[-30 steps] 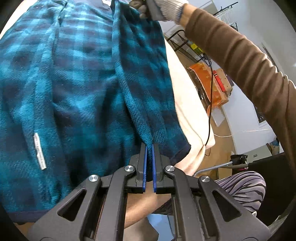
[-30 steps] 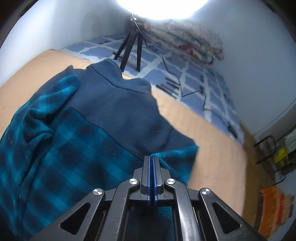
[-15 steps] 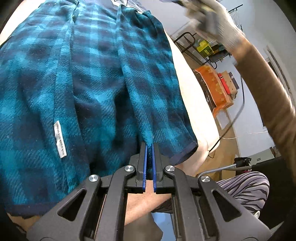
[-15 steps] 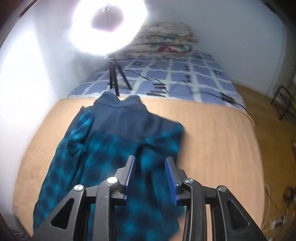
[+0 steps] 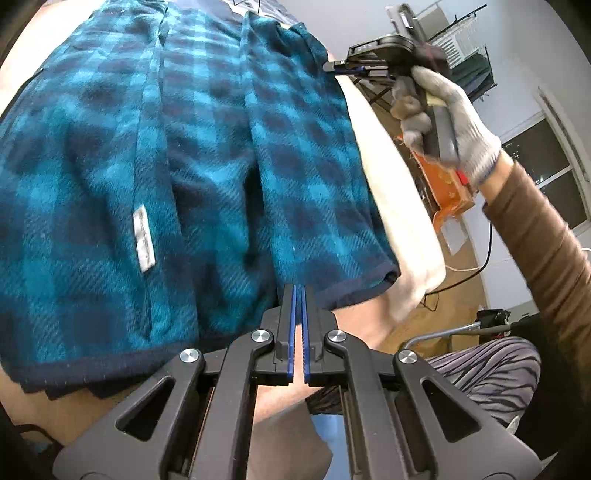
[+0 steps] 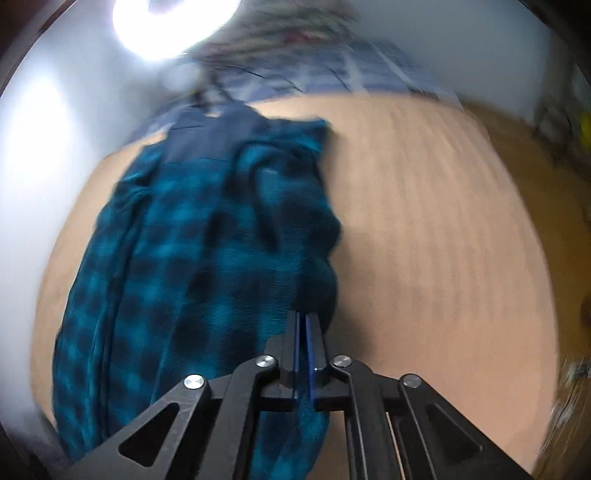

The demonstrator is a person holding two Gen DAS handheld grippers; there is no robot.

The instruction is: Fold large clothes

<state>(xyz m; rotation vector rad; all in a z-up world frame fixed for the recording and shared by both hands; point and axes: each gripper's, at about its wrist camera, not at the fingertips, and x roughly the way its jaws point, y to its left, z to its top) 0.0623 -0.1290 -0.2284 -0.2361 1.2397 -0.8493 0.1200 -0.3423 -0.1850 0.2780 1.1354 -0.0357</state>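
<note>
A teal and navy plaid fleece (image 5: 221, 166) lies spread on the tan bed cover (image 5: 399, 206), its right side folded in over the body. My left gripper (image 5: 298, 290) is shut on the navy hem at the near edge, where a crease runs up from the tips. A gloved hand (image 5: 450, 122) holds my right gripper (image 5: 330, 67) at the fleece's far right edge. In the blurred right wrist view my right gripper (image 6: 304, 315) is shut at the right edge of the fleece (image 6: 207, 258). Whether cloth is pinched there I cannot tell.
A white label (image 5: 144, 242) shows on the fleece's left part. Bare tan cover (image 6: 424, 221) stretches right of the garment. A ring light (image 6: 173, 22) and blue patterned bedding (image 6: 369, 70) lie beyond. A brown sleeve (image 5: 546, 258) and striped trouser legs (image 5: 491, 373) are on the right.
My right gripper let go of the folded side, opened, swung away to the right edge and shut again. The folded panel now lies flat. My left gripper kept its hold on the hem.
</note>
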